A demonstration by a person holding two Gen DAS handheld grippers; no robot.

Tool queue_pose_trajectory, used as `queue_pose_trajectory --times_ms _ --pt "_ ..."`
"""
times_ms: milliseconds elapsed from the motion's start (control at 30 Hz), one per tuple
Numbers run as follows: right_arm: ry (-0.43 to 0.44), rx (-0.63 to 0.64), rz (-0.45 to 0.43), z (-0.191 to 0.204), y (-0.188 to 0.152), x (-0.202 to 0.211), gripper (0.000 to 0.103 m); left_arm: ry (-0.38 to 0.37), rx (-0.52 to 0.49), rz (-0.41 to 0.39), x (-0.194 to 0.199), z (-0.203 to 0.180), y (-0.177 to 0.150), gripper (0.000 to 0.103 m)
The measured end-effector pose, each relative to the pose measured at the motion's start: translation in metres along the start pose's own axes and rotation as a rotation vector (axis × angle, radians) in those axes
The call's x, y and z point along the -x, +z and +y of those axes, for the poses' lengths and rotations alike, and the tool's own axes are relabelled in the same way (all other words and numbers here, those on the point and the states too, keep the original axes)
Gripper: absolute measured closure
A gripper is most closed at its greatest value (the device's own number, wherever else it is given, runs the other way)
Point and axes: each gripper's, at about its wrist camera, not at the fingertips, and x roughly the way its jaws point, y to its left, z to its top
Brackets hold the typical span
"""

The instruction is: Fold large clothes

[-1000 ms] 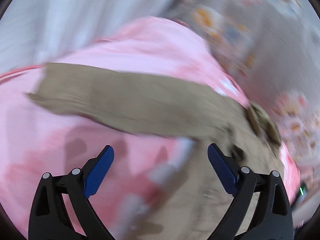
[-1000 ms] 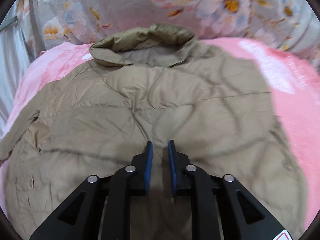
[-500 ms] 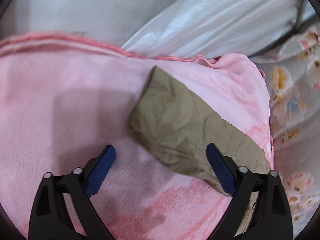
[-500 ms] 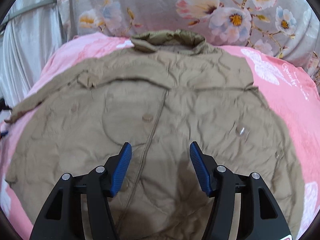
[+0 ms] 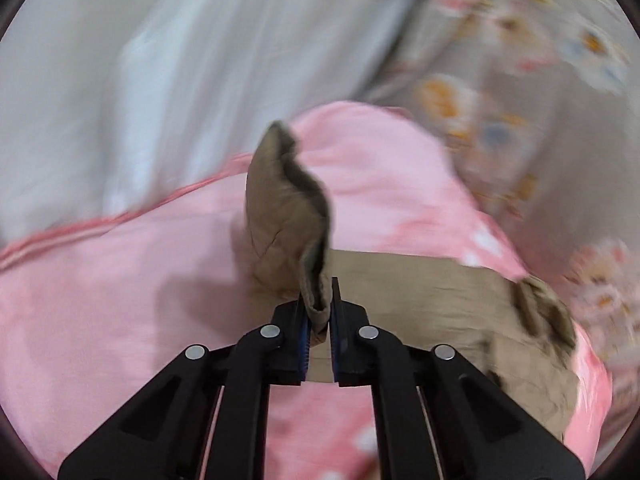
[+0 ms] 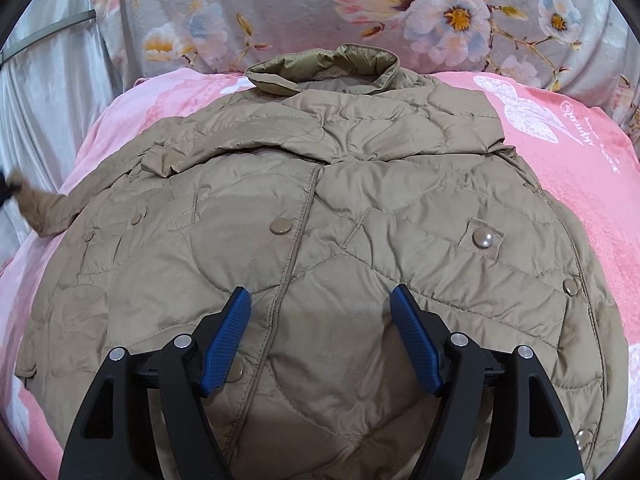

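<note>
At the far left, silvery-white curtain fabric (image 5: 120,80) hangs behind the edge of a bed covered in a pink blanket (image 5: 100,300). The left gripper (image 5: 319,320) has its jaws pressed together on the cuff end of a tan sleeve (image 5: 286,216), which stands lifted off the blanket; this view is smeared with motion blur. In the right wrist view the same lifted sleeve end shows at the far left edge, held well out from the coat's body.

Toward the middle, a tan quilted jacket (image 6: 320,240) lies spread flat and front-up across the blanket, collar (image 6: 324,68) farthest from the camera, near a grey floral cloth (image 6: 440,12) that runs behind the bed.

The right gripper (image 6: 320,308) hovers over the lower front of the jacket with its jaws spread wide, holding nothing.

Folding looks barely begun: the body is laid out and closed, but no fold is visible. One sleeve is only raised, apparently ready to be brought across the chest; the other sleeve and the body folds seem to remain.

The jacket is puffy, with wavy stitched quilting, round snap buttons down the front, and a small tab patch with a pearly snap (image 6: 482,239) on the right.
</note>
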Motion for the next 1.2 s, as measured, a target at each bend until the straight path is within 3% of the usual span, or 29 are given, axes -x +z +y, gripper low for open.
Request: queue_pose_trajectory --times_ms 200,367,400,433,467,500,633,767,967,1067,1200 --pt "0.031 -0.027 -0.009 -0.005 -0.001 0.001 0.032 -0.153 -0.199 0.009 0.015 -0.117 -0.020 0.096" --pt "0.017 -0.084 -0.017 -0.021 -0.003 0.016 0.032 -0.259 -0.342 0.117 0.005 -0.198 -0.068 0.092" --pt "0.010 -0.096 -0.006 -0.026 -0.004 0.022 0.032 -0.268 -0.372 0.179 -0.005 -0.214 -0.085 0.068" --pt "0.002 -0.101 -0.004 -0.030 -0.005 0.029 0.032 -0.271 -0.381 0.217 -0.011 -0.220 -0.096 0.031" --pt "-0.006 -0.103 -0.005 -0.034 -0.006 0.036 0.032 -0.267 -0.381 0.244 -0.015 -0.224 -0.110 0.022" --pt "-0.025 -0.100 -0.011 -0.039 -0.007 0.046 0.032 -0.272 -0.372 0.246 -0.016 -0.226 -0.122 0.020" --pt "-0.082 -0.076 -0.032 -0.051 -0.003 0.069 0.031 -0.344 -0.369 0.253 0.004 -0.212 -0.153 0.013" --pt "-0.026 -0.031 -0.058 -0.034 0.020 0.072 0.031 -0.379 -0.231 0.223 0.025 -0.166 -0.142 0.009" --pt "0.298 -0.001 0.011 0.043 0.072 0.022 0.031 -0.186 -0.022 0.198 0.030 -0.058 -0.123 0.009" --pt "0.332 0.018 0.066 0.086 0.096 -0.020 0.031 -0.124 0.006 0.221 0.027 -0.024 -0.129 0.009" --pt "0.349 0.001 0.140 0.118 0.117 -0.071 0.031 -0.092 -0.016 0.258 0.023 -0.009 -0.146 0.011"
